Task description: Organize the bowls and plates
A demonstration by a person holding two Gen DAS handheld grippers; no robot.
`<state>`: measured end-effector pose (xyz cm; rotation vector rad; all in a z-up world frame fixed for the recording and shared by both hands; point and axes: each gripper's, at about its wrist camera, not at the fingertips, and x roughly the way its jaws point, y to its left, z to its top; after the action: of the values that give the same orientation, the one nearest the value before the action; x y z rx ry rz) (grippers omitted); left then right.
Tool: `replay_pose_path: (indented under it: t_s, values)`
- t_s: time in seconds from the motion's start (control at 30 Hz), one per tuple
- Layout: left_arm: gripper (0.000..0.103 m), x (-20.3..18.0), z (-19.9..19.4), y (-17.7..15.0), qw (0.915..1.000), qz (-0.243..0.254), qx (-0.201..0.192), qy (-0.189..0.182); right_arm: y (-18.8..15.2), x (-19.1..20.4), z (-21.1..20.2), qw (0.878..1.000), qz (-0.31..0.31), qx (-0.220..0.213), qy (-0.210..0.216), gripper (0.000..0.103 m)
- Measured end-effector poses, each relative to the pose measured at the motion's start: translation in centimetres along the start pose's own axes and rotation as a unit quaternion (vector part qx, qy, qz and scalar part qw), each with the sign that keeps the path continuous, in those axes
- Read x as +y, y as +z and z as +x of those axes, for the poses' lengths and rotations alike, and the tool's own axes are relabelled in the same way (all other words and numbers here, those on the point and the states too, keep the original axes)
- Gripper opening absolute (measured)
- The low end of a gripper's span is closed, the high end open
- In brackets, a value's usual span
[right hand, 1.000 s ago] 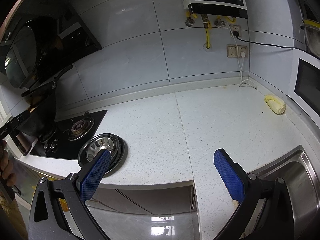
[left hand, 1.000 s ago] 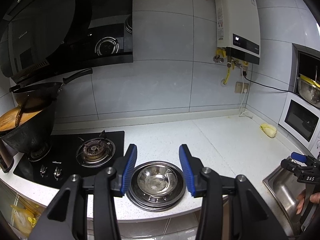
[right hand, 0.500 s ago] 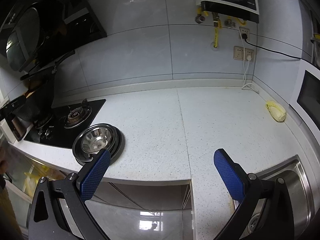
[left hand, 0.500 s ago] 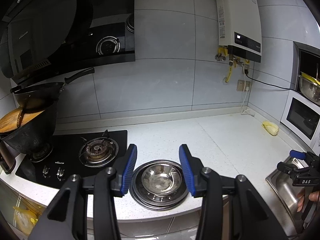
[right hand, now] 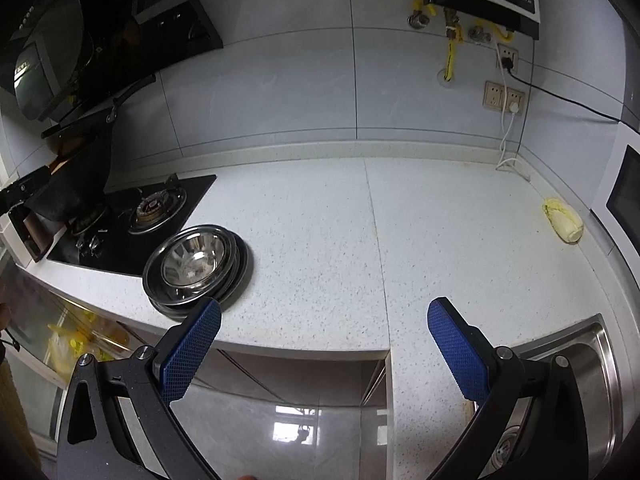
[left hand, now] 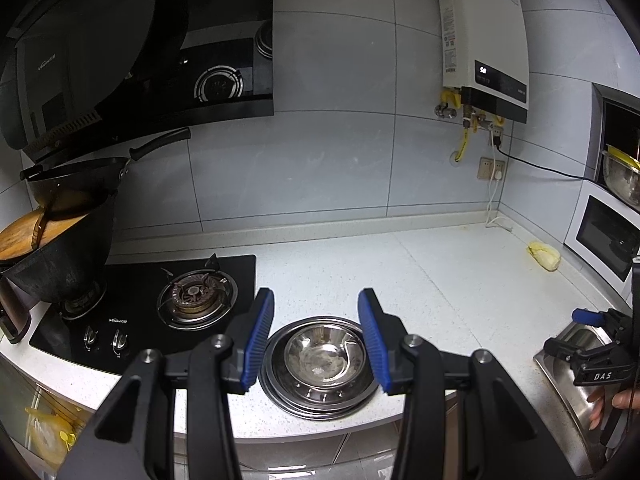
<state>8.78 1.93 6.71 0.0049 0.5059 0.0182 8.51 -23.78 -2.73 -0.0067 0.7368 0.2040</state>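
Observation:
A steel bowl (left hand: 324,354) sits on a stack of steel plates (left hand: 288,396) near the counter's front edge, right of the hob. In the left wrist view my left gripper (left hand: 318,340) hovers just in front of and above the stack. Its blue pads (left hand: 260,336) stand apart to either side, with nothing gripped. In the right wrist view the bowl (right hand: 194,260) and plates (right hand: 240,268) lie to the upper left of my right gripper (right hand: 324,344). That gripper is wide open and empty over the counter's front edge, beside the sink (right hand: 592,344). It also shows far right in the left view as the right gripper (left hand: 588,328).
A black gas hob (left hand: 132,320) carries a dark pot and wok (left hand: 64,240) at the left. A water heater (left hand: 484,40) hangs on the tiled wall. A yellow-green vegetable (left hand: 544,255) lies by the microwave (left hand: 604,236). A hand (left hand: 616,400) holds the right gripper over the sink.
The right gripper has shifted slightly and rolled, so counter and stack sit differently in its view. The left gripper has stayed in place, still open over the stack.

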Motion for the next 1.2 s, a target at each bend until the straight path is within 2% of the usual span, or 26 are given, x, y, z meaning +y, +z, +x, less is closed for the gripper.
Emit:
replay_pose_path:
  t_s: [1.2]
  values:
    - [0.042,-0.92,-0.03,-0.44,1.0,-0.005,0.004,-0.002,-0.06,0.36,-0.32,1.0,-0.012,-0.002,0.007,0.102]
